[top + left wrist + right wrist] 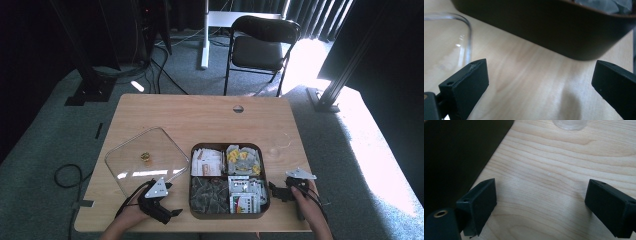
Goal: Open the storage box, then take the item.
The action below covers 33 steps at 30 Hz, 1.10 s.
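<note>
Clear lid (145,160): flat on the table (200,112), left of centre in the high view, small gold knob on top; curved edge at upper left of the left gripper view (466,32).
Left gripper (167,210): lower left of the high view, just beside the lid's near corner, held in a hand (127,220); jaws spread wide, grasping nothing, bare wood between them (539,82).
Compartment box (227,212): dark, four sections of packets, lower centre of the high view, uncovered; wall along the top of the left gripper view (544,27).
Right gripper (274,191): lower right, just beside the box; jaws spread apart, empty (541,202).
</note>
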Each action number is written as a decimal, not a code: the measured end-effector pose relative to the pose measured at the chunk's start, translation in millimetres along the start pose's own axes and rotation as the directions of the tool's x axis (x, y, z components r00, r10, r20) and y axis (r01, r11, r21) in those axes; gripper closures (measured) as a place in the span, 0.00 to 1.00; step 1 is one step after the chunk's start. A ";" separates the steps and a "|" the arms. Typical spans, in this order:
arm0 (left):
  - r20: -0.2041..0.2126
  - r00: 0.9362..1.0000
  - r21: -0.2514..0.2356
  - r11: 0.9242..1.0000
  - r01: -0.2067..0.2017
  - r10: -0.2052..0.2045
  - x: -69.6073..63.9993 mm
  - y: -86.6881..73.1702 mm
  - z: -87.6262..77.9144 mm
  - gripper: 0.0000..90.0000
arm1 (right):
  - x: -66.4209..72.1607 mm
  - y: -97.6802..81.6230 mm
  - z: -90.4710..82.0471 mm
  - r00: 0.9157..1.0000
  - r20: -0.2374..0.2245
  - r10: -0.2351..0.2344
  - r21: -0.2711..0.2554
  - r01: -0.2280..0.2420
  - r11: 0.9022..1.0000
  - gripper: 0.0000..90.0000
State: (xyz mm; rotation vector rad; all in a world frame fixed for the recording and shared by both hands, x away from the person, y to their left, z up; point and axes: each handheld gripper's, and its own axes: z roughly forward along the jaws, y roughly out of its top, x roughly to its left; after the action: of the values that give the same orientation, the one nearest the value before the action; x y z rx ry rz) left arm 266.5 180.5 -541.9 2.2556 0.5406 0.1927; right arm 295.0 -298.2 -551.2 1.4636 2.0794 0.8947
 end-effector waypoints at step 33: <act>-0.081 0.997 0.081 0.997 0.011 -0.005 -9.6 0.1 9.1 0.01 | -1.0 -0.8 -0.9 0.999 -0.032 -0.030 0.000 0.030 1.000 0.11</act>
State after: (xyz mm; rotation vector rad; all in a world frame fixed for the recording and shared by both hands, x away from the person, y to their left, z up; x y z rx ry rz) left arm 260.7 170.1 -547.5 2.3324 0.6097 0.2627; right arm 294.2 -299.5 -551.2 1.4230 2.1188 0.9115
